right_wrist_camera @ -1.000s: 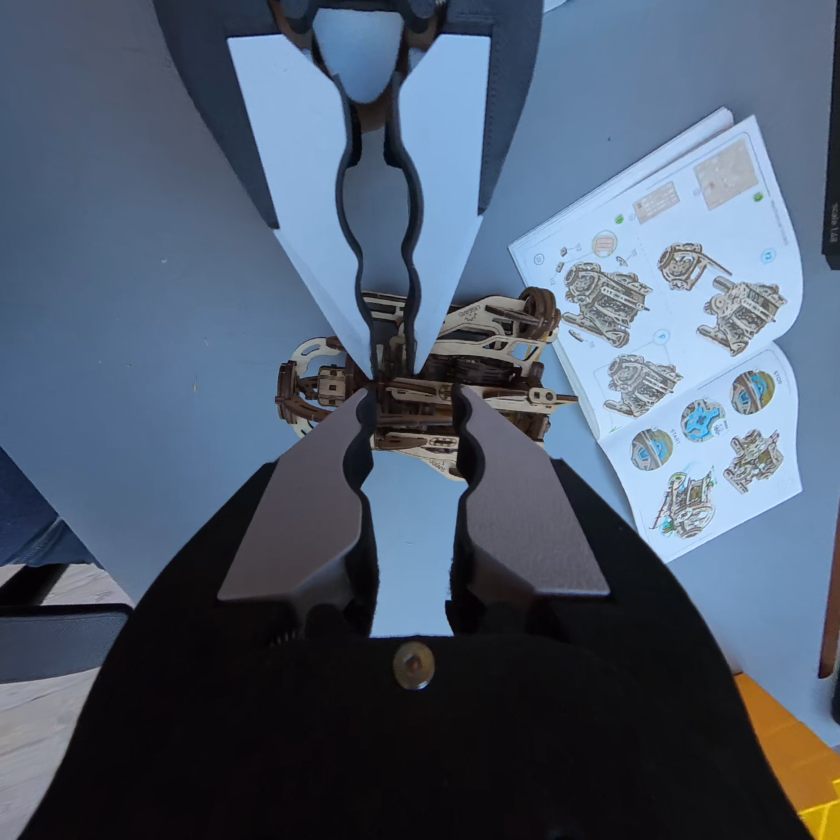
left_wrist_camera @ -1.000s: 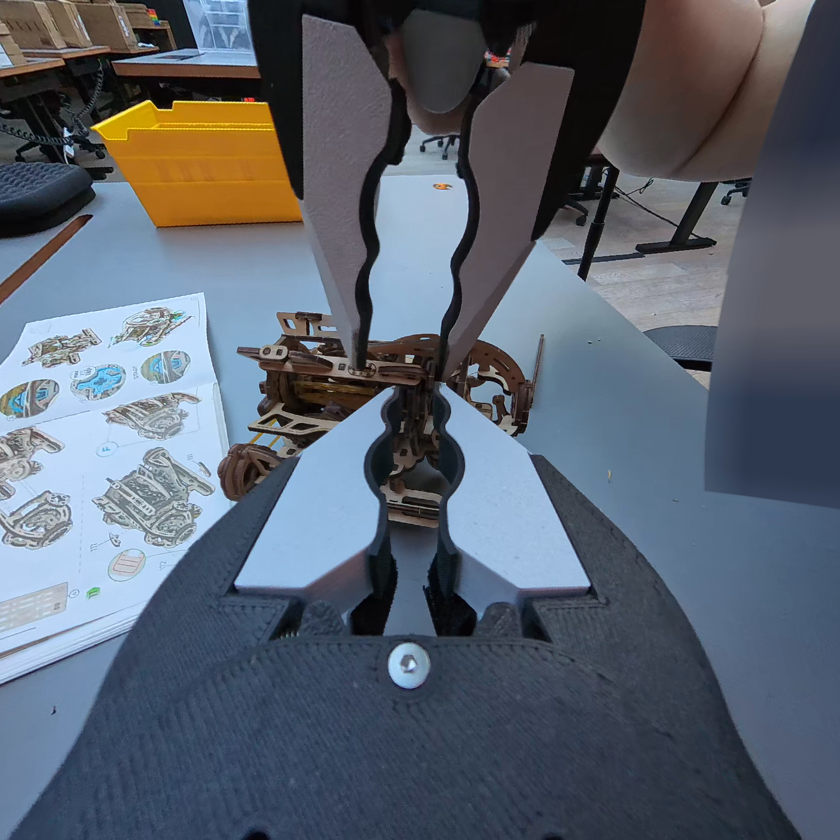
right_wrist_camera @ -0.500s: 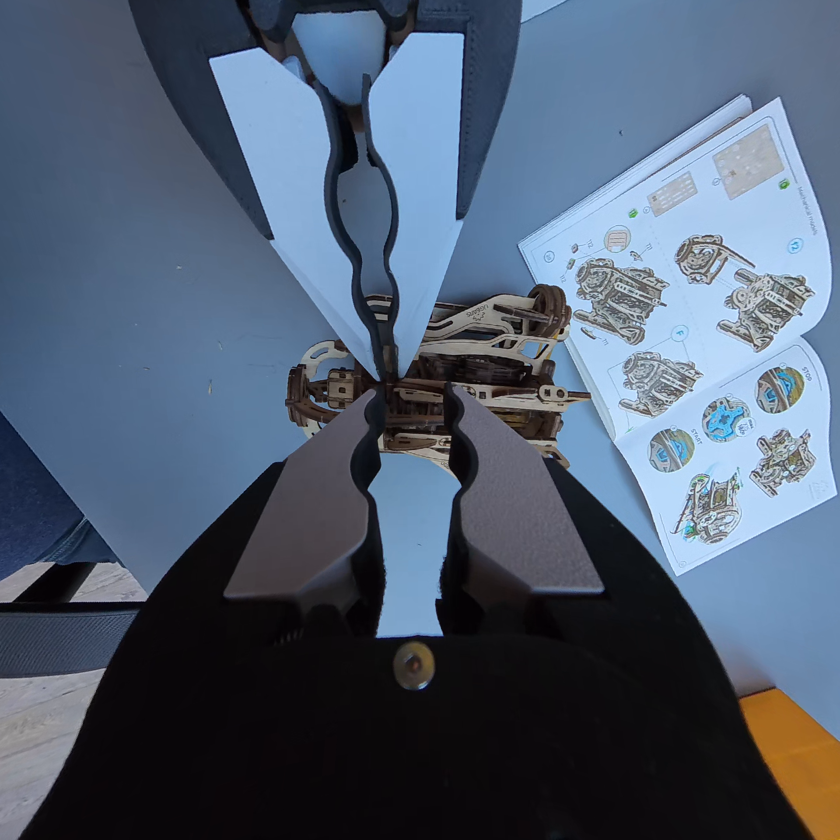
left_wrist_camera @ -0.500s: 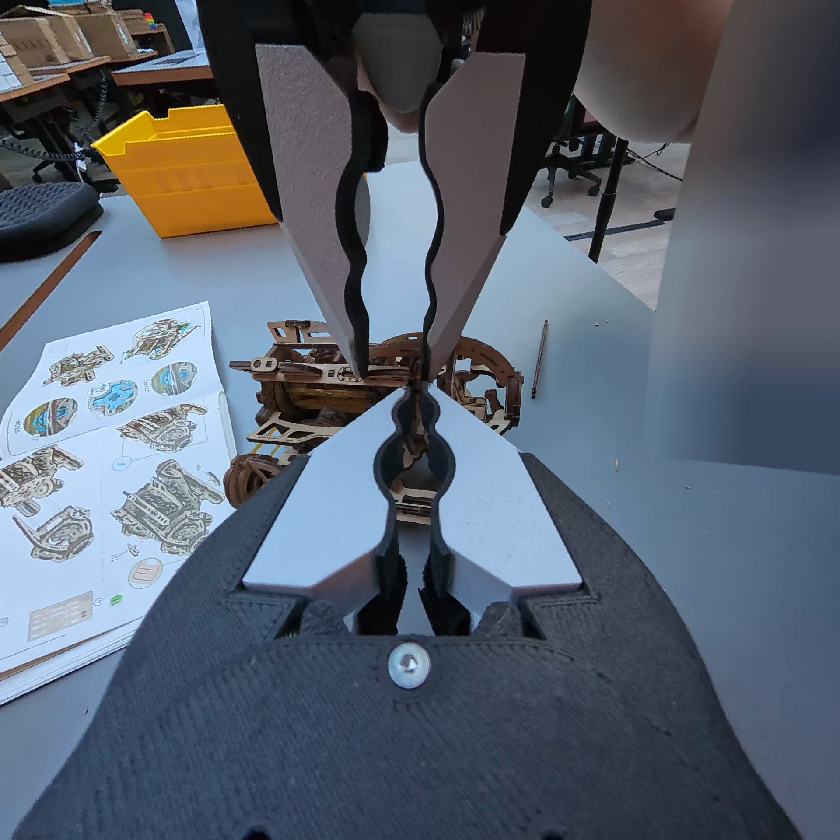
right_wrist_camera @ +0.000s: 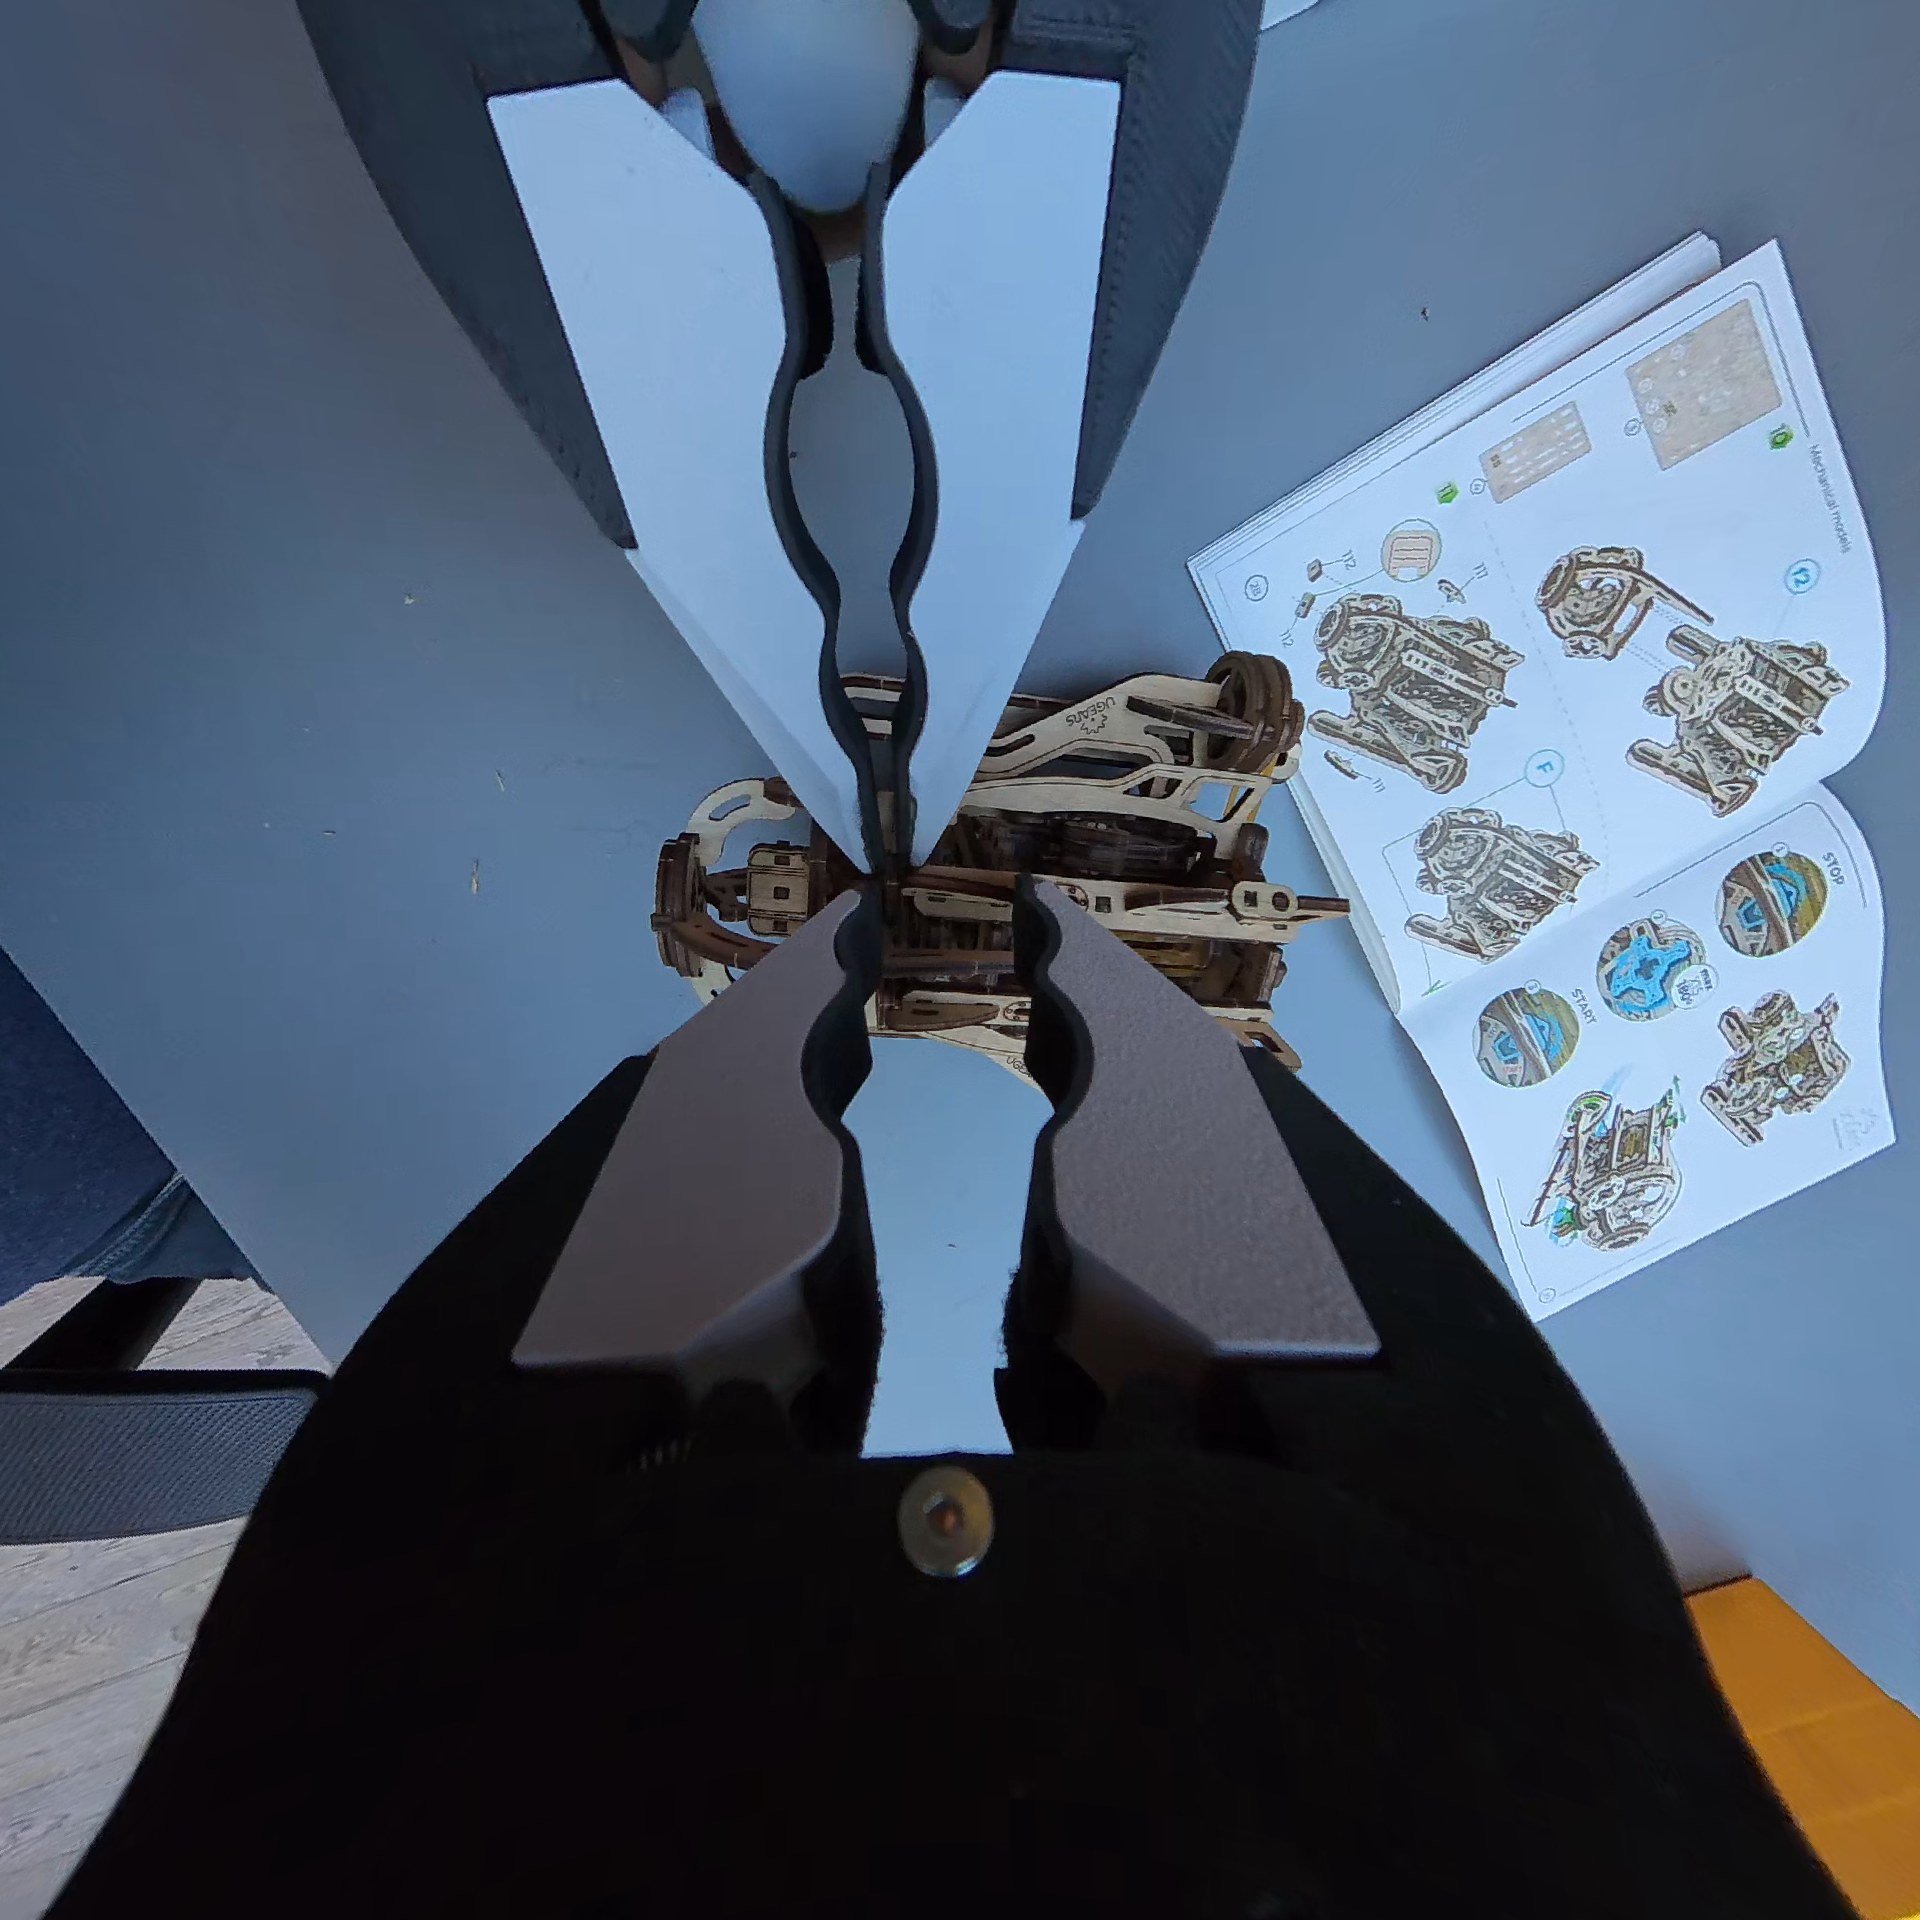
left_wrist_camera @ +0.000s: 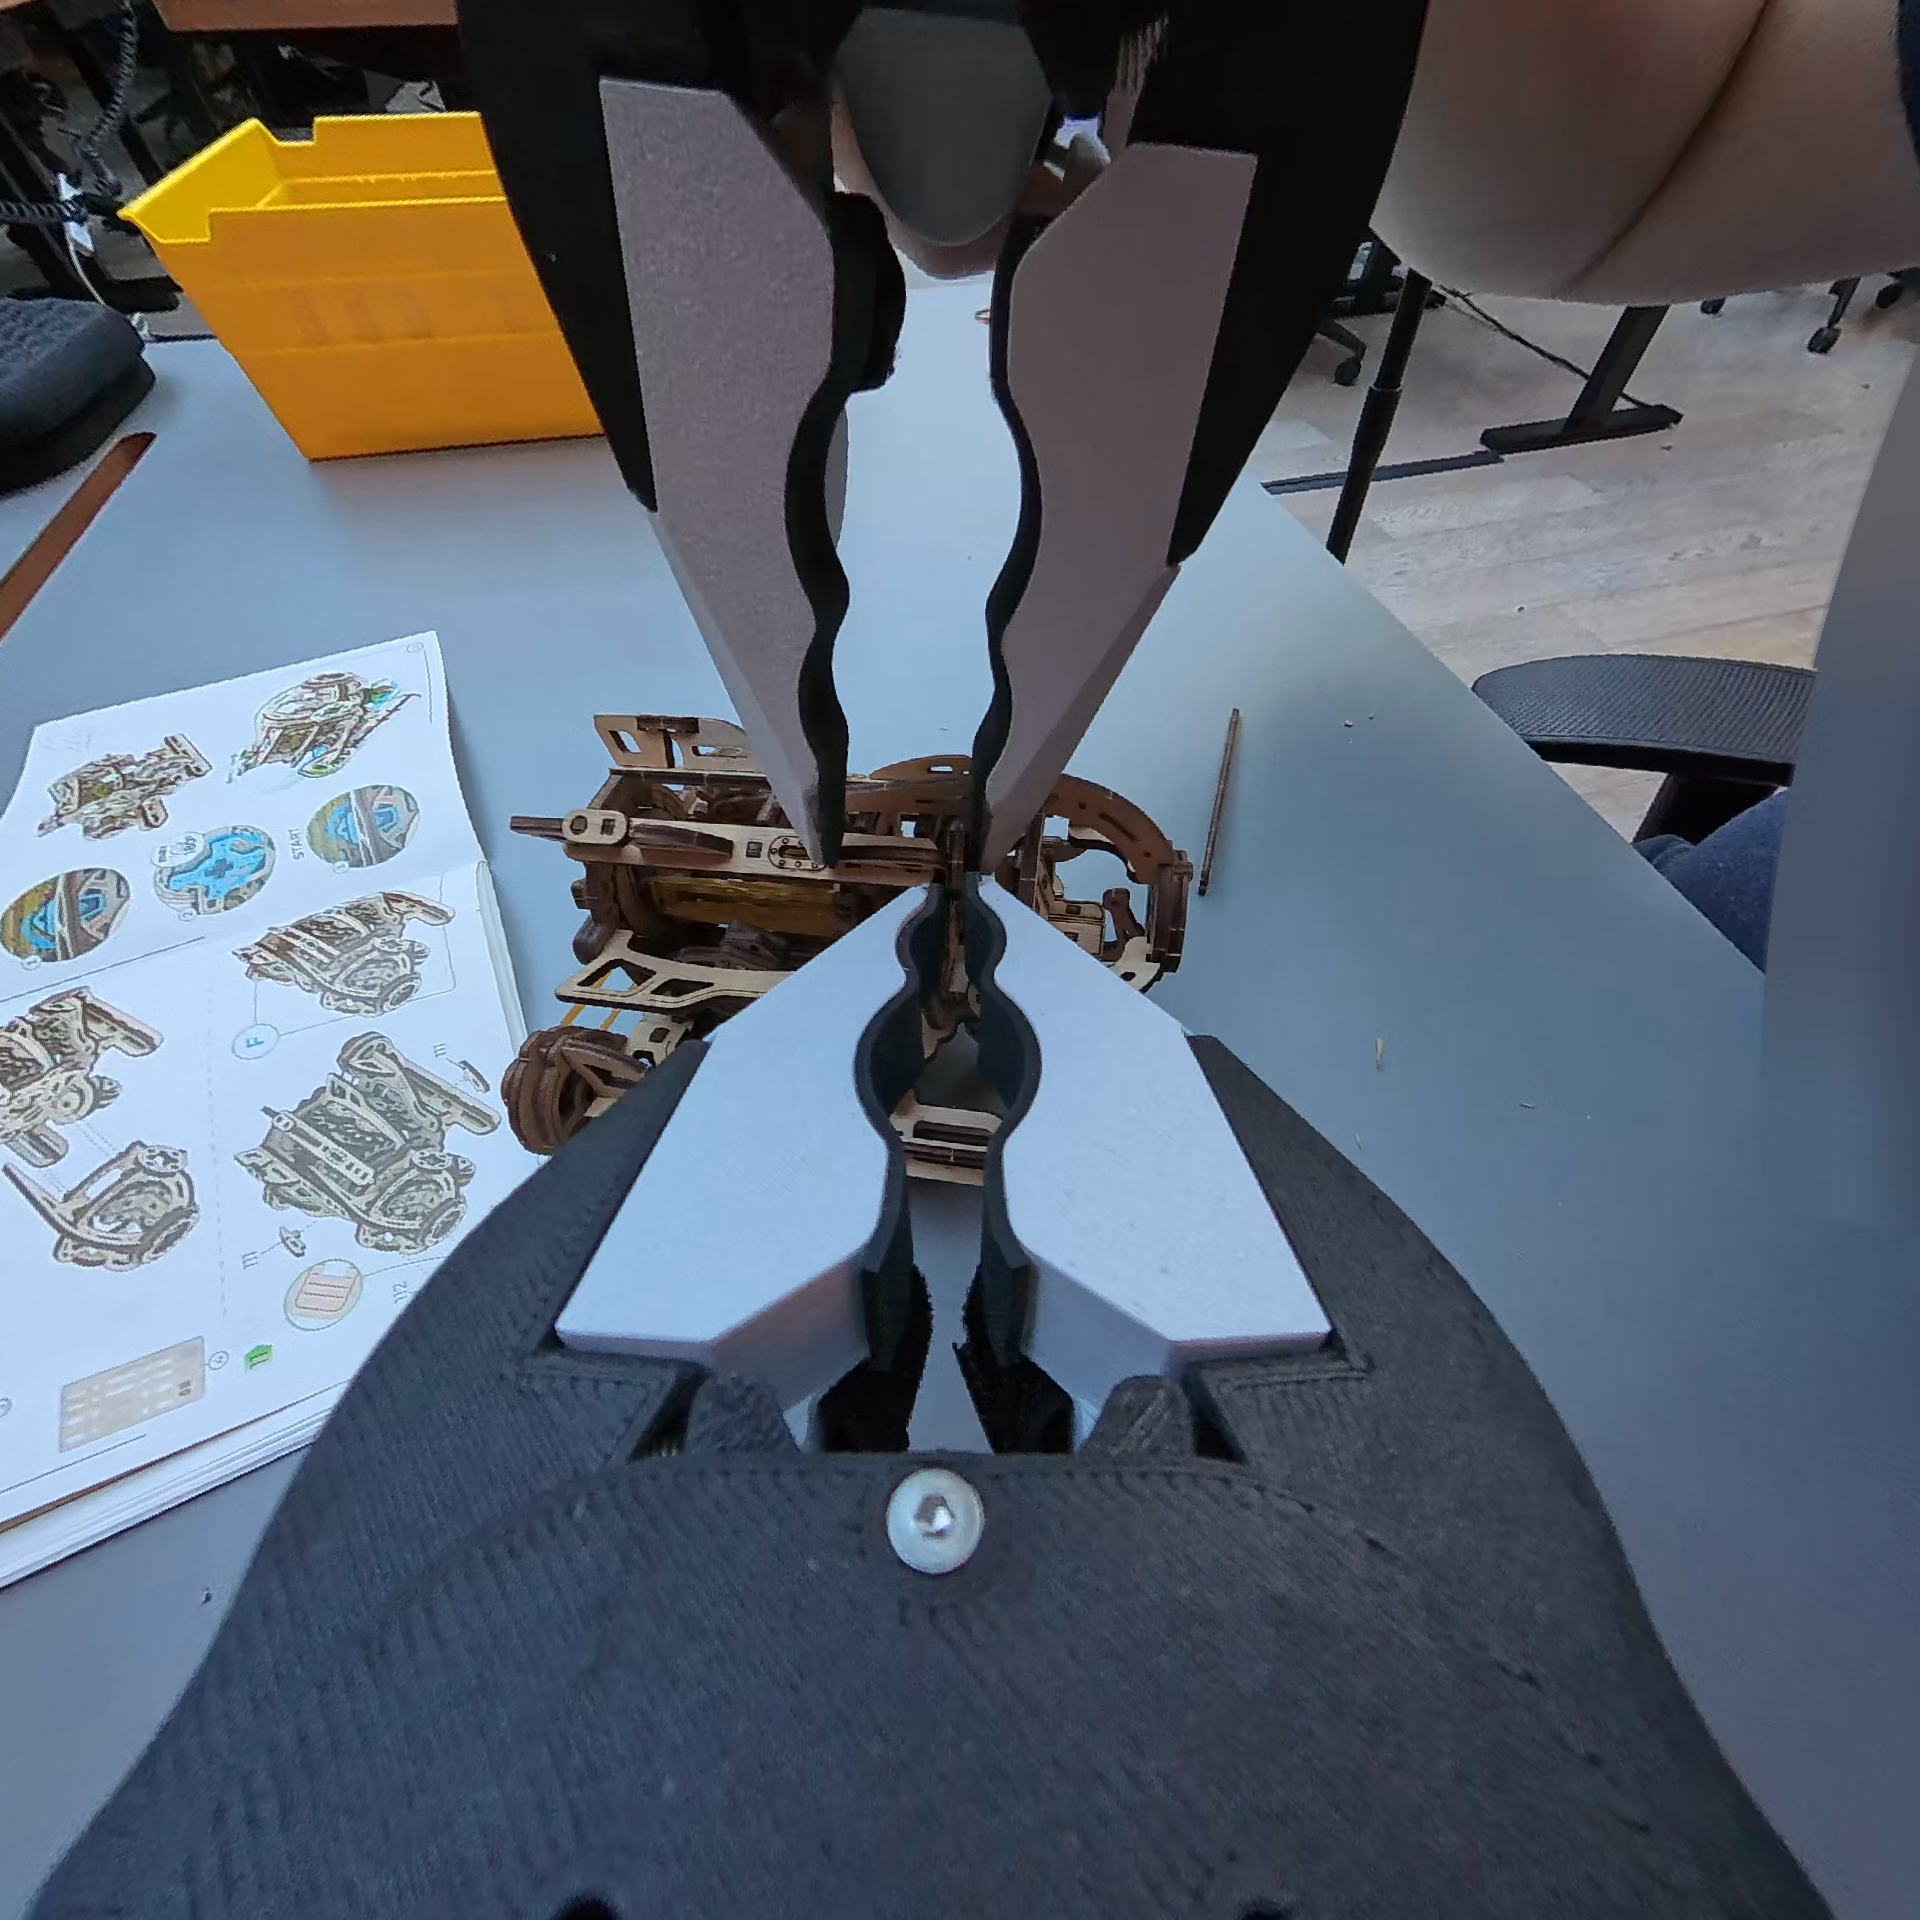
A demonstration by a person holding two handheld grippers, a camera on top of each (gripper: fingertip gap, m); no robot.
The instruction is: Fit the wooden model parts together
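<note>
Model (left_wrist_camera: 831,914) on grey table (left_wrist_camera: 1403,1039), beside booklet (left_wrist_camera: 208,1039) | left gripper (left_wrist_camera: 954,891) nearly closed on thin upright piece | right gripper (right_wrist_camera: 940,896) partly open, straddling top frame, grip uncertain | handling: light, brittle; hold solid frame members.

Booklet (left_wrist_camera: 239,1039) crowds model's (left_wrist_camera: 727,904) left, bare table (left_wrist_camera: 1455,1039) right
</note>
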